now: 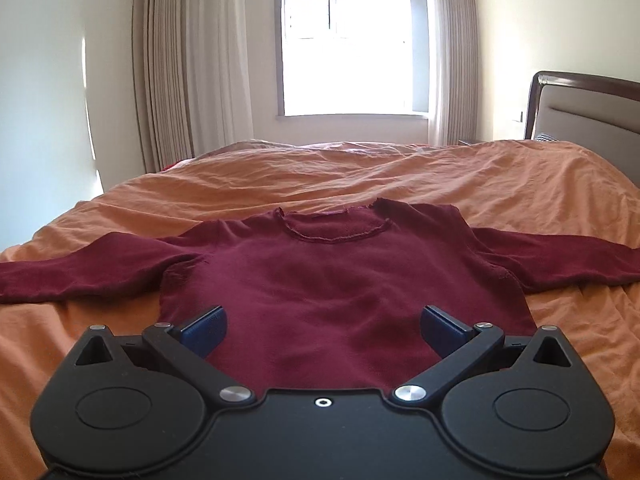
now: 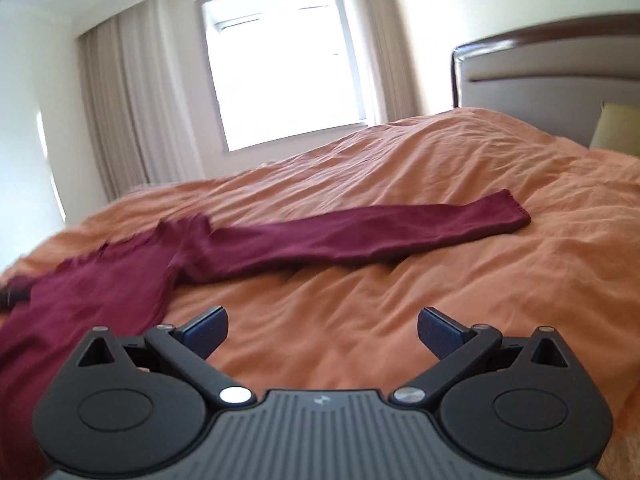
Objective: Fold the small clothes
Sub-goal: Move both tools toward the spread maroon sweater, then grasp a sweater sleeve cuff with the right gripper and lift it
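Note:
A dark red long-sleeved sweater [image 1: 320, 276] lies flat on the orange bedspread [image 1: 360, 176], neck away from me and both sleeves spread out sideways. My left gripper [image 1: 323, 330] hovers open over the sweater's lower body, nothing between its blue pads. In the right wrist view the sweater's right sleeve [image 2: 360, 236] stretches across the bed toward the headboard, with the sweater's body [image 2: 92, 292] at the left. My right gripper [image 2: 322, 332] is open above bare bedspread [image 2: 440, 280], to the right of the sweater's body and in front of the sleeve.
A padded headboard with a dark wooden frame [image 1: 580, 108] stands at the right, with a pale pillow [image 2: 616, 128] against it. A bright window [image 1: 348, 40] and beige curtains [image 1: 188, 72] fill the far wall. A small dark object [image 2: 12, 295] shows at the left edge.

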{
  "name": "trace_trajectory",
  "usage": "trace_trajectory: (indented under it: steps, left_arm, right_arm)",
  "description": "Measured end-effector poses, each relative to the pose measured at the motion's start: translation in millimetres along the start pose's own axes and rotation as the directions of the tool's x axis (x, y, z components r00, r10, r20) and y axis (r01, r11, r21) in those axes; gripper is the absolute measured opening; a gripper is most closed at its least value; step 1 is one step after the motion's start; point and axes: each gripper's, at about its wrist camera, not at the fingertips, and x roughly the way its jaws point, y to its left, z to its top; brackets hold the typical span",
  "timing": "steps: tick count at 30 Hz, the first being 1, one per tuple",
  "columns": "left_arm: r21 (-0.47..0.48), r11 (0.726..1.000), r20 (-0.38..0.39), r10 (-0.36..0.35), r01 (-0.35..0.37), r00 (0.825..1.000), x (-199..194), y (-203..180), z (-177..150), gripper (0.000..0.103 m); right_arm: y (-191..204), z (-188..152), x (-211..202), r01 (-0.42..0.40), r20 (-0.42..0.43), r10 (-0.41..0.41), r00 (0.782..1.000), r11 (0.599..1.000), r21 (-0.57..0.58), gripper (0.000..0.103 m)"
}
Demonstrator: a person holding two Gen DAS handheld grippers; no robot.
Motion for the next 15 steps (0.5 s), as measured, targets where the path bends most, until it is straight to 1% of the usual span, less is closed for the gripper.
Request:
trace_trajectory:
  steps: [3,5,7,8,9,10,11,12,14,15]
  left_arm:
    - [-0.013,1.000,-0.025,-0.024,0.024,0.999,18,-1,-12,0.103]
    - [-0.023,0.999,-0.047,-0.034,0.032,0.998,29,0,-20,0.103]
    - [-0.022,0.999,-0.061,-0.043,0.042,0.997,35,0,-25,0.103]
    - [-0.019,0.999,-0.066,-0.049,0.047,0.997,38,-1,-27,0.103]
    - [-0.017,0.999,-0.071,-0.052,0.051,0.996,39,-1,-28,0.103]
    - [-0.014,0.998,-0.076,-0.055,0.054,0.996,41,-1,-28,0.103]
    - [-0.011,0.998,-0.078,-0.059,0.058,0.995,43,-2,-27,0.103]
    - [-0.007,0.998,-0.080,-0.062,0.062,0.995,45,-3,-25,0.103]
    - [0.005,0.998,-0.080,-0.065,0.065,0.995,50,-6,-20,0.103]
    - [0.011,0.998,-0.077,-0.065,0.066,0.995,52,-8,-17,0.103]
  right_arm:
    - [-34,21,28,0.032,0.012,-0.034,0.999,0.994,0.100,0.103]
    - [-56,34,45,0.050,0.023,-0.054,0.998,0.989,0.141,0.103]
    - [-75,44,62,0.089,0.028,-0.095,0.995,0.981,0.170,0.102]
    - [-83,50,71,0.111,0.025,-0.117,0.993,0.978,0.174,0.097]
    - [-91,55,81,0.147,0.008,-0.151,0.988,0.972,0.183,0.094]
    - [-99,58,89,0.179,-0.013,-0.180,0.984,0.964,0.198,0.088]
    - [-107,61,96,0.199,-0.033,-0.197,0.980,0.955,0.219,0.082]
    - [-116,63,104,0.216,-0.057,-0.209,0.976,0.946,0.241,0.079]
    - [-130,63,116,0.271,-0.100,-0.252,0.962,0.915,0.300,0.068]
    - [-136,63,120,0.288,-0.107,-0.267,0.958,0.902,0.322,0.068]
